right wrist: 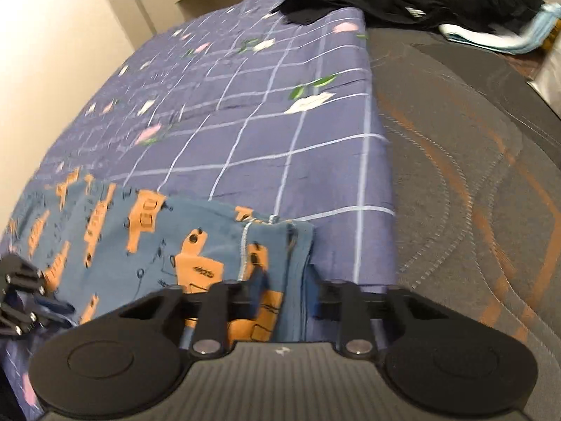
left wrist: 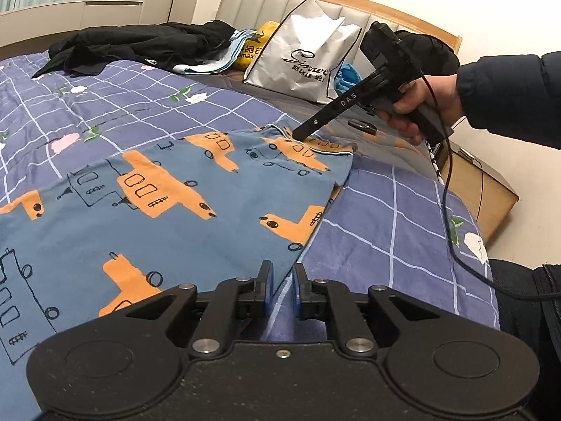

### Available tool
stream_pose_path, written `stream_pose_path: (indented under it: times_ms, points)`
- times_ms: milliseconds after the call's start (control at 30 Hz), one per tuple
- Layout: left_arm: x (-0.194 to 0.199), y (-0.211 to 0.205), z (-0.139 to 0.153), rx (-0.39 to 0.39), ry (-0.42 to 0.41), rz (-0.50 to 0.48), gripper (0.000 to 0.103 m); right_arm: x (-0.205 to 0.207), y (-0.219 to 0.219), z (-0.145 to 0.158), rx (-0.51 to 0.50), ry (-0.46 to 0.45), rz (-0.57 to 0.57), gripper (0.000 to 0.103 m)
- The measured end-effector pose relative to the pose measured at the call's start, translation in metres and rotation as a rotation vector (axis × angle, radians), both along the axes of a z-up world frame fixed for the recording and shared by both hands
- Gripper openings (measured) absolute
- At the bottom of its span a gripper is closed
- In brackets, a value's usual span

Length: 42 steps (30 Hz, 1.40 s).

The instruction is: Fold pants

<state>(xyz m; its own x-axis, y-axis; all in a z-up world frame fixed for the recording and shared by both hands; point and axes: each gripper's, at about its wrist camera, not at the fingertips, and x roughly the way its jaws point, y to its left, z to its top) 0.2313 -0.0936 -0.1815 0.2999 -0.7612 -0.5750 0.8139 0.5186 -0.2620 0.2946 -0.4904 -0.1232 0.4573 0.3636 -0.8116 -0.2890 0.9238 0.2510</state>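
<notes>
Blue pants (left wrist: 175, 217) printed with orange trucks lie flat on the purple checked quilt (left wrist: 122, 105). My left gripper (left wrist: 282, 275) sits low at their near right edge. Its jaws stand slightly apart, the cloth edge runs into the gap, and the pads do not press it. A hand (left wrist: 420, 101) holds my right gripper (left wrist: 303, 133), tip down on the far corner of the pants. In the blurred right wrist view the right gripper (right wrist: 291, 287) straddles a folded corner of the pants (right wrist: 147, 245) with its jaws apart.
A pile of black clothes (left wrist: 140, 45) and a white shopping bag (left wrist: 308, 59) lie by the headboard. Bare grey mattress (right wrist: 473, 175) shows right of the quilt. A wooden nightstand (left wrist: 487, 189) stands beside the bed, and a black cable (left wrist: 452, 228) hangs from the right gripper.
</notes>
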Motion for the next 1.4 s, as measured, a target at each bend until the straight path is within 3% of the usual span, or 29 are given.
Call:
stream_pose_path:
  times_ms: [133,300,367,433,500,600,700,767,800,867,933,1000,1067,1100,1167,1233,1400]
  points:
    - [0.0,0.0,0.0,-0.002,0.003,0.004,0.013,0.001,0.004,0.007,-0.02,-0.046,0.023,0.012]
    - [0.0,0.0,-0.001,0.002,0.007,0.007,0.015,0.002,0.003,0.01,-0.047,-0.051,0.021,0.011]
    - [0.001,0.0,-0.001,0.003,0.011,0.009,0.016,0.005,0.006,0.0,-0.078,0.001,0.001,0.014]
    - [0.0,0.001,0.0,0.001,0.011,0.007,0.019,0.005,0.005,0.005,-0.069,-0.014,-0.045,0.033]
    - [0.0,0.0,0.0,0.002,0.01,0.001,0.021,-0.001,0.005,0.018,-0.044,-0.067,-0.078,0.036]
    - [0.001,0.0,0.0,0.003,0.018,-0.002,0.023,-0.014,0.02,0.03,-0.036,-0.105,-0.035,0.043]
    - [0.001,0.0,0.0,0.003,0.022,0.002,0.023,-0.024,0.037,0.016,-0.128,-0.057,0.042,0.043]
    - [0.0,0.001,0.001,0.005,0.023,0.004,0.025,-0.03,0.037,0.003,-0.218,-0.029,0.048,0.049]
    - [0.0,0.001,0.001,0.005,0.023,0.005,0.026,-0.034,0.033,0.001,-0.218,-0.031,0.025,0.056]
    - [0.001,0.002,0.001,0.004,0.025,0.006,0.029,-0.039,0.025,0.009,-0.202,-0.055,-0.055,0.054]
    - [0.001,0.002,0.002,0.003,0.029,0.004,0.031,-0.049,0.03,0.016,-0.195,-0.091,-0.061,0.054]
    - [0.001,0.005,0.005,0.001,0.028,0.003,0.035,-0.054,0.041,0.012,-0.214,-0.056,-0.006,0.051]
    - [-0.001,0.015,0.012,0.01,-0.008,0.009,0.053,-0.057,0.059,0.012,-0.366,-0.078,0.006,0.05]
    - [-0.002,0.026,0.016,0.023,-0.039,0.023,0.064,-0.056,0.067,0.019,-0.368,-0.105,0.013,0.05]
    - [0.0,0.051,0.02,0.041,-0.049,0.064,0.071,-0.053,0.088,0.038,-0.284,-0.177,0.064,0.053]
    - [0.002,0.078,0.022,0.042,-0.041,0.127,0.071,-0.04,0.119,0.055,-0.168,-0.223,0.155,0.068]
    - [0.002,0.124,0.015,0.067,-0.026,0.263,0.066,0.03,0.248,0.066,0.019,-0.219,0.42,0.069]
